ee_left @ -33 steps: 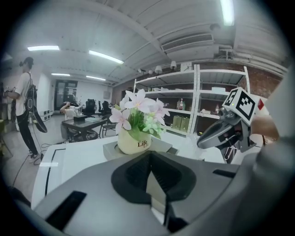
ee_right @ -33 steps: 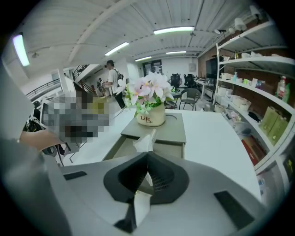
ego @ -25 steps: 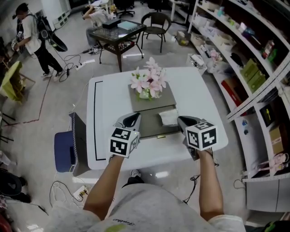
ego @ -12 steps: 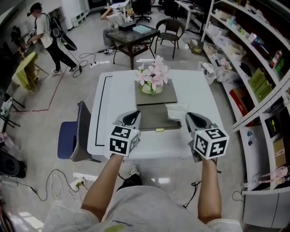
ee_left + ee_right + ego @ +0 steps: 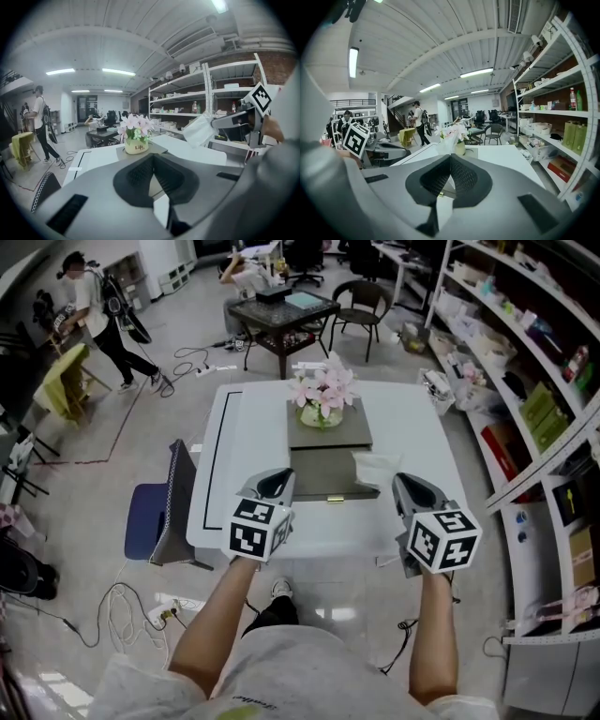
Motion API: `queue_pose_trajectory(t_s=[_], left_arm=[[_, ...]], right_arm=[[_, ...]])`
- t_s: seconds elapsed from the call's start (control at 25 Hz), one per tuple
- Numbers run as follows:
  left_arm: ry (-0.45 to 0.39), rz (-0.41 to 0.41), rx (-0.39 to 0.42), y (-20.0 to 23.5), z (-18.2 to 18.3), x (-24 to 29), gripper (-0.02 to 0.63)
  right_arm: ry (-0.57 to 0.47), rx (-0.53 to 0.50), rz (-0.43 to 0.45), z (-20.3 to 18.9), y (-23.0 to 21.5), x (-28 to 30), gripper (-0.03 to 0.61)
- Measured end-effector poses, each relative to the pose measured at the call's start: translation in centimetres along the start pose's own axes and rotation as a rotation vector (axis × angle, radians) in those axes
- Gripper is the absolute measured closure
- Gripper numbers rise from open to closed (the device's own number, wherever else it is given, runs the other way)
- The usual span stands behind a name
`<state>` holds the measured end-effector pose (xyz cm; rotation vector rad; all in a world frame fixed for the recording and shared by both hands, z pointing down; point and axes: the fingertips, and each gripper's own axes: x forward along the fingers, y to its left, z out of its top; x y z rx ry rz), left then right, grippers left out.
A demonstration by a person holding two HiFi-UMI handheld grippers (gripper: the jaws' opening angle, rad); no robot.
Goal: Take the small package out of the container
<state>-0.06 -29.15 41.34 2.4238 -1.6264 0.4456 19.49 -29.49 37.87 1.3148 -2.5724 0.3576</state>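
My right gripper pinches the small package by a thin edge over the container's right side, my left gripper closed empty, so a jolt could shake the package loose.

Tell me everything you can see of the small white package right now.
The small white package is a thin, soft-looking pouch of translucent film, slightly crumpled. One edge is pinched in the shut jaws of the right gripper. It sticks out tilted, held clear of the white table, by the right edge of the flat grey container. Nothing else touches it.
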Motion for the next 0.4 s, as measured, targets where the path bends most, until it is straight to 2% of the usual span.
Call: queue_pose_trajectory(t_s=[0.4], left_arm=[[-0.007, -0.002, 0.003, -0.05, -0.04, -0.7, 0.608]], right_arm=[[-0.005, -0.016, 0.002, 0.37, 1.1, -0.33, 0.572]])
